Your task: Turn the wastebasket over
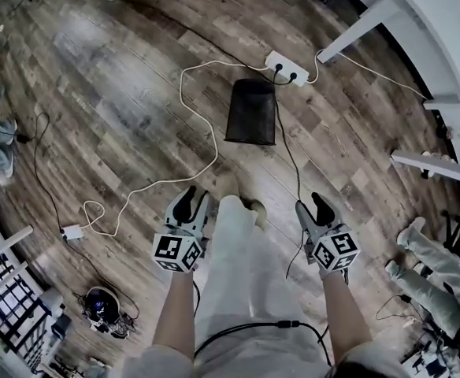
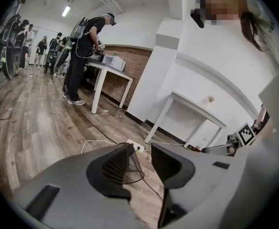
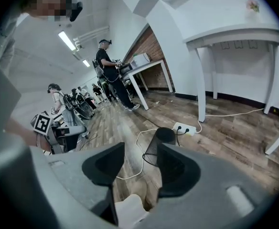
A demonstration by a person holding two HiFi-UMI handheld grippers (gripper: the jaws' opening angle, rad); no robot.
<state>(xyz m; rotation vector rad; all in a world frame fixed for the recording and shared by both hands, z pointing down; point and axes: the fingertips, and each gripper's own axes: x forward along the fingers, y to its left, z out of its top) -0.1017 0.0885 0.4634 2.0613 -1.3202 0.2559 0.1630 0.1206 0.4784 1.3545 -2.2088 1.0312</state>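
A black mesh wastebasket [image 1: 250, 113] stands on the wooden floor ahead of me, its narrower dark end up as far as I can tell. In the left gripper view the wastebasket [image 2: 128, 164] shows through the gap between the jaws, and in the right gripper view the wastebasket [image 3: 157, 144] stands beyond the jaws. My left gripper [image 1: 192, 203] hangs in the air well short of it, open and empty. My right gripper [image 1: 315, 208] hovers likewise at the right, open with nothing between its fingers.
A white power strip [image 1: 287, 68] lies just behind the basket, with a white cable [image 1: 184, 101] looping left and a black cable [image 1: 289, 152] running toward me. White table legs [image 1: 368, 24] stand at the right. My shoes [image 1: 230, 186] are near the basket. Another person's legs [image 1: 431, 258] are at far right.
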